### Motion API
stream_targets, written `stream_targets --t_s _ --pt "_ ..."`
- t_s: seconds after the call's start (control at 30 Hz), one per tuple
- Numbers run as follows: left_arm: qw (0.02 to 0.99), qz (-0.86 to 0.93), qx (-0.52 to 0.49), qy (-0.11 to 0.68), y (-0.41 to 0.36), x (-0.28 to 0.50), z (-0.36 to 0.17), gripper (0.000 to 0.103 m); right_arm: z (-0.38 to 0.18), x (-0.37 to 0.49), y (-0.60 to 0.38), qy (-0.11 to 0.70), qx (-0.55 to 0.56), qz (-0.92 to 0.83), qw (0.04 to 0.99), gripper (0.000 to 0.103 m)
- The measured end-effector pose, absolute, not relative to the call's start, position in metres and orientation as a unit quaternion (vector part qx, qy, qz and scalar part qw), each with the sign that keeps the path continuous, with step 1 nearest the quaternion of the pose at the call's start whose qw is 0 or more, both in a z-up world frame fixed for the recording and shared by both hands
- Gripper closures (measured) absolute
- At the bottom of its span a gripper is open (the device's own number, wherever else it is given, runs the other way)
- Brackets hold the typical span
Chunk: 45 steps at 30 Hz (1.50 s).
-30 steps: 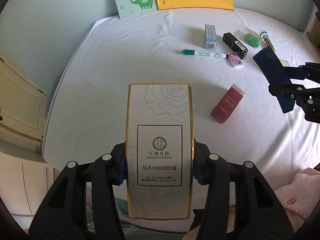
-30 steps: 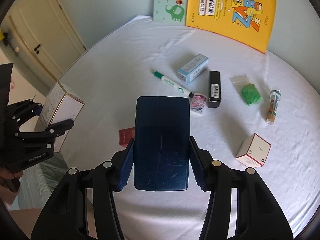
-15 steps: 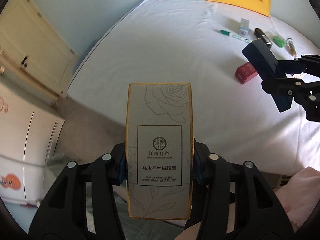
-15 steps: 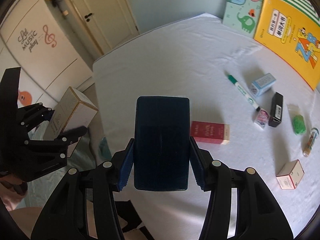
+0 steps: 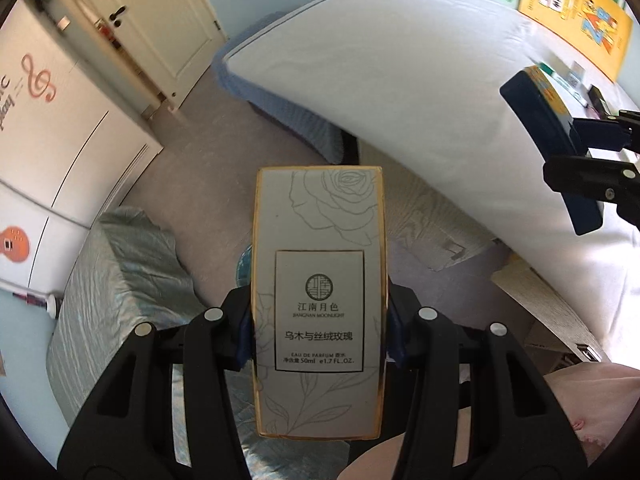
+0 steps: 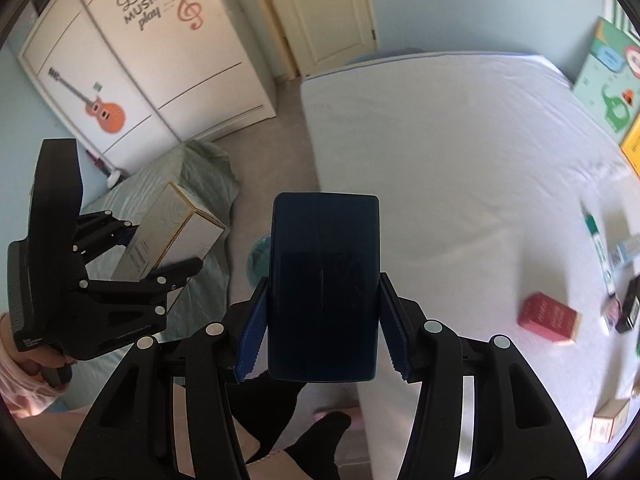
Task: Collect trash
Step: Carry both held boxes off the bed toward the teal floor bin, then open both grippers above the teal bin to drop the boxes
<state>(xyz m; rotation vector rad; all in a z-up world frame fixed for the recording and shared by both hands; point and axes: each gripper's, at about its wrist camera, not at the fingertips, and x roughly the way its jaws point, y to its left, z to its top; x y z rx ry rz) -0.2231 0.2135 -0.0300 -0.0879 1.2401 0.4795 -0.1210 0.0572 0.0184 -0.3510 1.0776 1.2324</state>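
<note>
Left wrist view: our left gripper (image 5: 320, 332) is clamped on a pale perfume box (image 5: 319, 300) with gold edging, pads pressed on both long sides. Past it we see grey floor, and a teal round shape (image 5: 242, 268) peeks out at 9 o'clock of the box, possibly a bin, mostly hidden. At 2 o'clock our right gripper (image 5: 576, 168) carries a dark blue box (image 5: 540, 120) over the bed (image 5: 400, 60) edge.

Right wrist view: the right gripper (image 6: 322, 328) squeezes that dark blue box (image 6: 324, 280) between its blue pads. The same teal shape (image 6: 260, 260) sits just left of it on the floor. At 9 o'clock the left gripper (image 6: 160, 248) holds the perfume box (image 6: 172, 236) above a green sheet (image 6: 200, 184). A red box (image 6: 548, 318), a pen (image 6: 600, 248) and small cartons remain on the bed (image 6: 440, 140) at 3 o'clock.

We judge the step as carrying two boxes off the bed toward a bin. Next move: bring each box over the teal opening, then let go. More trash waits on the bed.
</note>
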Motion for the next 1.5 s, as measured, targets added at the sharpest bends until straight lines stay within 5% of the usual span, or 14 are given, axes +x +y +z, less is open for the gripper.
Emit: stream_targets --t_s 0.7,1.3,1.37,1.4,1.43,1.5 --pt "0.746 0.295 -0.13 0.583 0.386 -0.269 -0.062 0.056 0.009 -0.184 0.288 0.484 -0.228 0.63 0.563 0.05" --pt "0.731 0.31 -0.187 0.578 0.464 -0.295 -0.085 0.055 -0.011 -0.201 0.375 0.503 -0.246 0.652 0.512 0.05" --pt "0.737 0.307 -0.185 0.574 0.468 -0.292 -0.085 0.046 -0.012 -0.199 0.38 0.504 -0.241 0.655 0.509 0.042" --pt "0.737 0.31 -0.181 0.573 0.47 -0.291 -0.085 0.02 -0.011 -0.196 0.382 0.507 -0.234 0.655 0.509 0.034" --pt "0.741 0.313 -0.175 0.567 0.471 -0.29 -0.084 0.012 -0.009 -0.192 0.383 0.503 -0.227 0.655 0.516 0.023" --pt "0.742 0.319 -0.161 0.567 0.473 -0.287 -0.084 0.012 -0.007 -0.187 0.387 0.501 -0.222 0.652 0.524 0.022"
